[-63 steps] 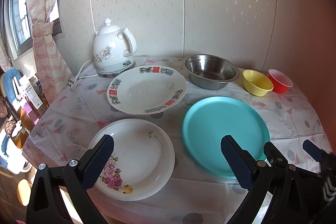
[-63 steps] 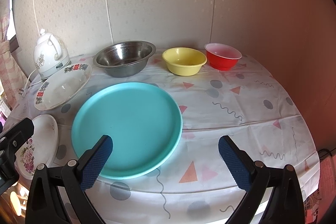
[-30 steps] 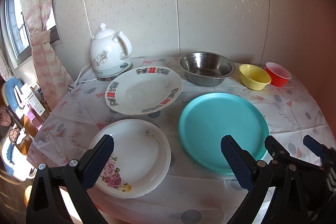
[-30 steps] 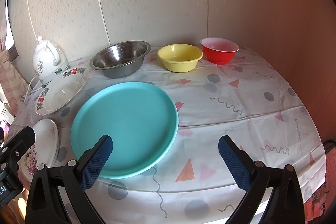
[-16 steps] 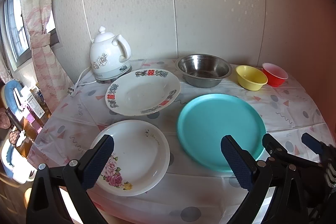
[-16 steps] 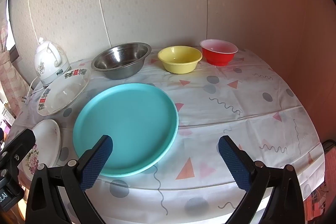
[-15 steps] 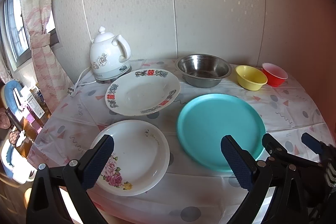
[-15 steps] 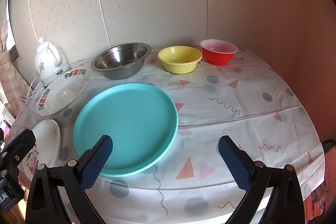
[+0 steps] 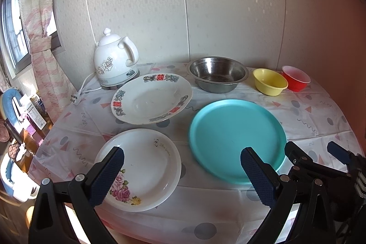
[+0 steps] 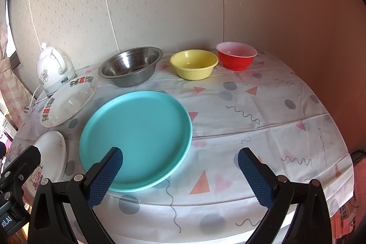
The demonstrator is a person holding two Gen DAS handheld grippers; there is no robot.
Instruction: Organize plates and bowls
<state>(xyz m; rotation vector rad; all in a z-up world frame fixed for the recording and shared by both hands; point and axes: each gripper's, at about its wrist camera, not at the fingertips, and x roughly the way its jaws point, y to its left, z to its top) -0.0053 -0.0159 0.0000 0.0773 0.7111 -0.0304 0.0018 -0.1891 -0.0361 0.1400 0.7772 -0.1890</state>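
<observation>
A teal plate (image 9: 236, 140) (image 10: 137, 138) lies in the middle of the table. Left of it sit a white rose plate (image 9: 139, 169) (image 10: 51, 152) and, behind that, a white plate with red characters (image 9: 152, 98) (image 10: 68, 101). Along the back stand a steel bowl (image 9: 217, 77) (image 10: 131, 65), a yellow bowl (image 9: 270, 81) (image 10: 194, 63) and a red bowl (image 9: 295, 78) (image 10: 236, 55). My left gripper (image 9: 181, 173) hangs open over the near edge, between the rose and teal plates. My right gripper (image 10: 179, 172) is open over the teal plate's near right rim. Neither holds anything.
A white electric kettle (image 9: 114, 61) (image 10: 53, 71) with its loose cord and plug (image 9: 76, 98) stands at the back left. The patterned tablecloth (image 10: 263, 111) covers a round table against the wall. A curtain (image 9: 43, 56) and cluttered shelves lie left of the table.
Both grippers have drawn back and up a little from the table, so the dishes look slightly smaller. Nothing on the table has moved and both grippers stay open.
</observation>
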